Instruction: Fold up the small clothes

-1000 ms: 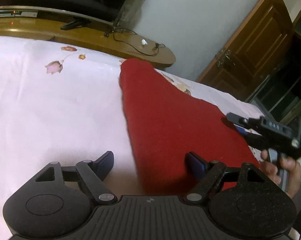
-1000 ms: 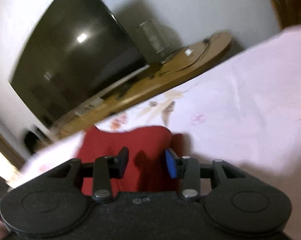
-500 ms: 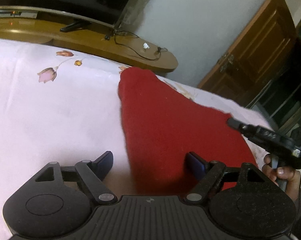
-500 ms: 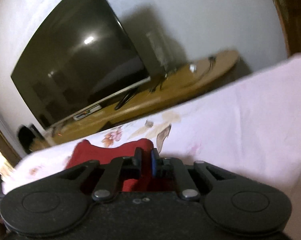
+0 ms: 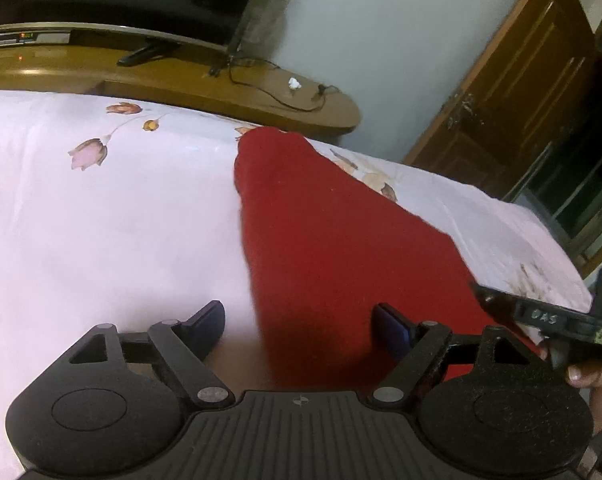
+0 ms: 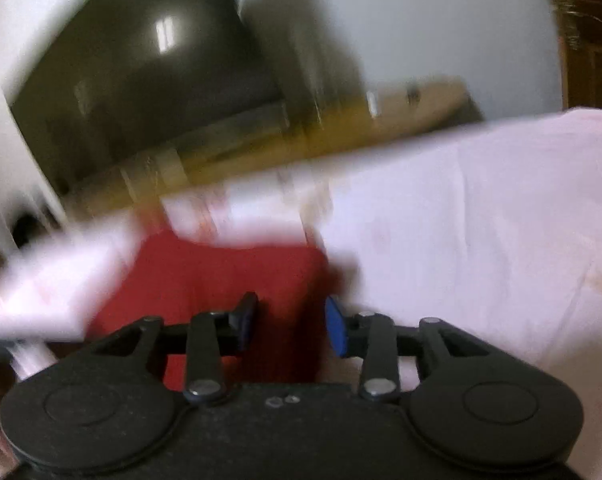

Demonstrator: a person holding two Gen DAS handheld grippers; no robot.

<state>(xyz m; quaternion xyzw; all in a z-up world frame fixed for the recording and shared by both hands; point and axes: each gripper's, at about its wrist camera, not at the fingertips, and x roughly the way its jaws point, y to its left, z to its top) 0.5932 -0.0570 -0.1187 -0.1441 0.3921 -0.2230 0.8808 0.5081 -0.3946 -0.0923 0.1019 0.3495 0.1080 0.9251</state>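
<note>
A red garment (image 5: 333,248) lies flat on the pale pink flowered sheet (image 5: 101,220), running from the far edge toward me. My left gripper (image 5: 301,320) is open and empty, its jaws wide apart over the garment's near left edge. The right gripper shows at the right of the left wrist view (image 5: 541,316), low at the garment's near right corner. In the blurred right wrist view the right gripper (image 6: 291,320) is open, over the red garment (image 6: 229,276) at its right edge.
A wooden TV bench (image 5: 221,84) with cables and a television (image 6: 141,80) stands beyond the bed. A wooden door (image 5: 521,92) is at the far right. The sheet (image 6: 481,240) spreads to the right of the garment.
The right gripper shut at the garment's corner half a second ago and has opened again. It has moved lower and nearer. The left gripper has stayed open and shifted slightly.
</note>
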